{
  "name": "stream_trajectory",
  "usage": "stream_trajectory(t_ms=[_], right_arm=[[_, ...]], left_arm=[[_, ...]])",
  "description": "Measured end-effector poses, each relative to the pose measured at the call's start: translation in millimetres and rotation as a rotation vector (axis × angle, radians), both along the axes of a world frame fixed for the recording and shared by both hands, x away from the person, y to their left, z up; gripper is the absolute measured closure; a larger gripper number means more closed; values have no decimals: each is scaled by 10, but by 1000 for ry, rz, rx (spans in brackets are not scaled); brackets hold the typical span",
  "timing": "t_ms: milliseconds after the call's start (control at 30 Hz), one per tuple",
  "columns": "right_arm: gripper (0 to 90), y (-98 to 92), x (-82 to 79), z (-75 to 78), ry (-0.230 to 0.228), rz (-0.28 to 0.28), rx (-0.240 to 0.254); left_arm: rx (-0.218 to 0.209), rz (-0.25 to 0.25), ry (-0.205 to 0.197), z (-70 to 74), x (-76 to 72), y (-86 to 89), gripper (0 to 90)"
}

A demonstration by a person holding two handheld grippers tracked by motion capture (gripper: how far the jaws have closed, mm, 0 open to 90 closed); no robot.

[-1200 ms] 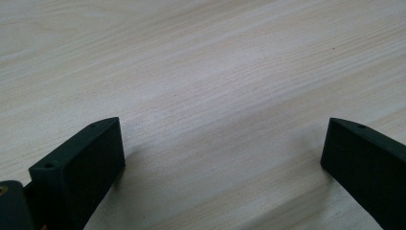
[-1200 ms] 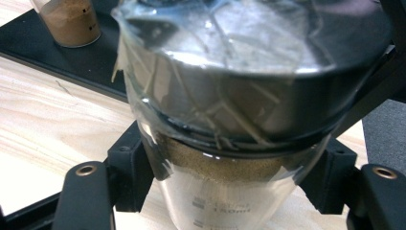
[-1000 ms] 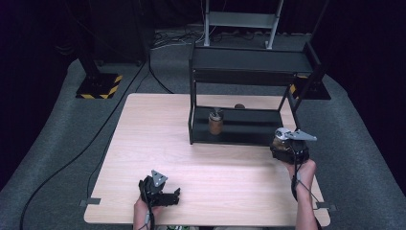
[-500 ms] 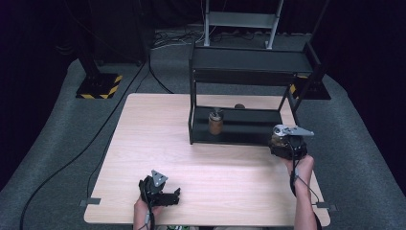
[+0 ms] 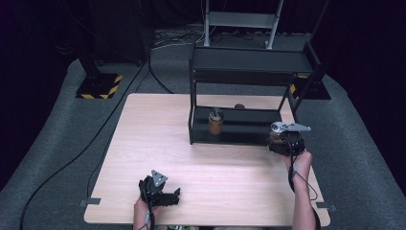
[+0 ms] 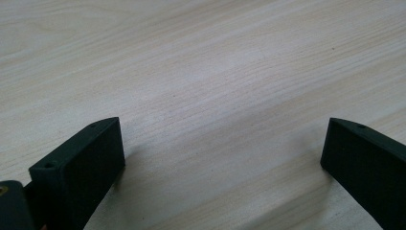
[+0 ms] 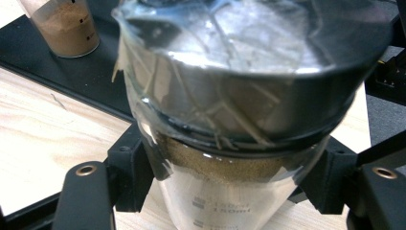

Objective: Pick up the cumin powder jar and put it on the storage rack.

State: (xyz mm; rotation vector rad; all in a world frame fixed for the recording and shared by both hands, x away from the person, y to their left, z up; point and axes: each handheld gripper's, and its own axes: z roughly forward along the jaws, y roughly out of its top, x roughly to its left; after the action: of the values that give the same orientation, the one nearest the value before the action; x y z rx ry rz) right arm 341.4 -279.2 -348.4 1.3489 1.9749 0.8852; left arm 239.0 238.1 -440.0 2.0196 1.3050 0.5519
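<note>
Our right tongs are clenched on a glass beaker of brown powder with a plastic-film cover, holding it at the right front corner of the black shelf rack. A second beaker stands on the rack's lower shelf. Our left tongs rest released over the wooden surface.

jar | clear glass, brown powder, film-wrapped lid | upright | clamped, by shelf's right end
</note>
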Motion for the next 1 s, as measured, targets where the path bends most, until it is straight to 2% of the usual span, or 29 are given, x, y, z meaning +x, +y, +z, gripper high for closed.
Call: stream_trajectory(t_ms=[1000], right_arm=[[296, 64, 310, -18, 56, 6, -14]], left_arm=[[0, 0, 0, 0, -1, 0, 9]])
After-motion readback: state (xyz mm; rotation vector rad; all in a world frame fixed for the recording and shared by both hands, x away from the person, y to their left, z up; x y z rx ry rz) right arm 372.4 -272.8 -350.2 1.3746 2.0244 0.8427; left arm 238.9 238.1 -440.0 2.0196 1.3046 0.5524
